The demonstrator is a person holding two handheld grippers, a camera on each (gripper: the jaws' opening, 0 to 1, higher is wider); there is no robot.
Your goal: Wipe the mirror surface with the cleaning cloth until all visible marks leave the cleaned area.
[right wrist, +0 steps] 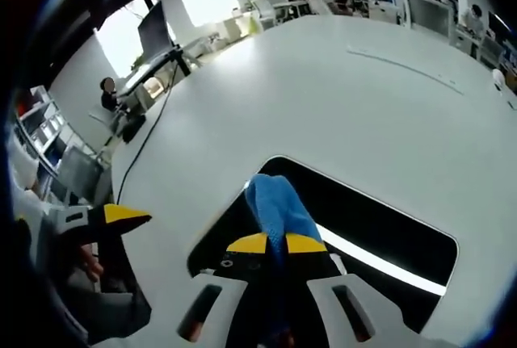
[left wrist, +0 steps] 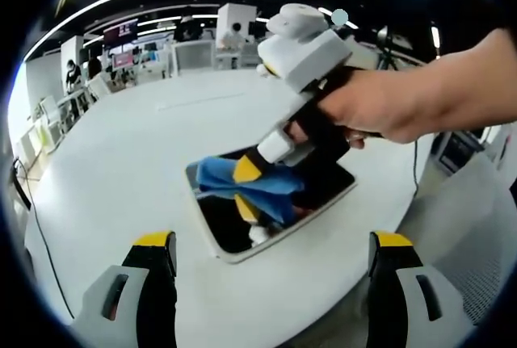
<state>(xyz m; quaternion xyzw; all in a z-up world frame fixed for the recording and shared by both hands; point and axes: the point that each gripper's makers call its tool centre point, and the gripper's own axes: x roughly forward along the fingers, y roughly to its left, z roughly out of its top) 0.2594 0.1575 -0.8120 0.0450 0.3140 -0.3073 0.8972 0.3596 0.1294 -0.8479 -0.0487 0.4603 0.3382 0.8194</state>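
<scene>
Large round white table (left wrist: 121,170), one, carrying everything. Office room behind it, with desks and monitors at the far side (too small to count).

One mirror (left wrist: 323,190), a rectangle with rounded corners and a pale frame, lies flat on the table near its nearer edge in the left gripper view. In the right gripper view the same mirror (right wrist: 380,219) shows dark glass with a bright strip of ceiling light reflected across it.

One cleaning cloth (left wrist: 242,178), blue, bunched, lies on the mirror glass toward the mirror's left end in the left gripper view. In the right gripper view the cloth (right wrist: 279,211) rises as a crumpled ridge straight ahead of the jaws.

Right gripper (right wrist: 277,245): its two yellow-tipped jaws are drawn close together with the blue cloth pinched between them, pressed onto the glass. From the left gripper view, the right gripper (left wrist: 248,172) reaches down onto the mirror, held by a person's hand (left wrist: 380,110).

Left gripper (left wrist: 275,243): jaws set wide apart, nothing between them, hanging over the table's near edge just short of the mirror. One of its yellow tips also shows at the left of the right gripper view.

No containers seen.
</scene>
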